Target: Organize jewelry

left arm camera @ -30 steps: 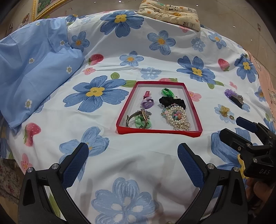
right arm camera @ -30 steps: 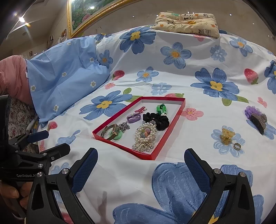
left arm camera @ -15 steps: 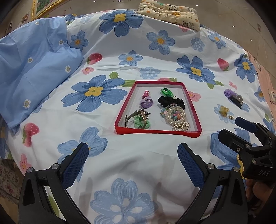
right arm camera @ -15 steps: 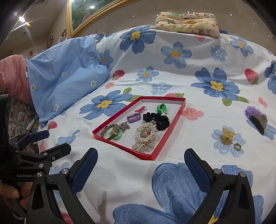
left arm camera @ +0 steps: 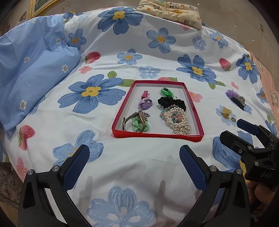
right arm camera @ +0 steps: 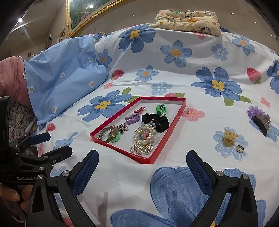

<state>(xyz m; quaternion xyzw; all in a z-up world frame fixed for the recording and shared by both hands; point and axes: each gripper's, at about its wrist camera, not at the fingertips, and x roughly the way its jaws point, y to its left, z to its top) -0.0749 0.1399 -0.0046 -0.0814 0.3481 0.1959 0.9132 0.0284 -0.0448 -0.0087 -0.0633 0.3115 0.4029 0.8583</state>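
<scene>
A shallow red tray lies on the flowered bedsheet. It holds a pearl brooch, a black scrunchie, a gold watch on a green tie, a purple clip and a green piece. Right of the tray, on the sheet, lie a yellow claw clip, a small ring and a purple-and-black hair clip. My left gripper is open and empty in front of the tray. My right gripper is open and empty too, near the tray's right corner.
A light blue pillow lies at the left. A small patterned cushion sits at the far edge of the bed. A hand holds the left gripper's handle. A gold picture frame hangs behind.
The left wrist view has shifted very slightly, so the tray sits a touch further left. Both grippers stay open and nothing on the bed has moved.
</scene>
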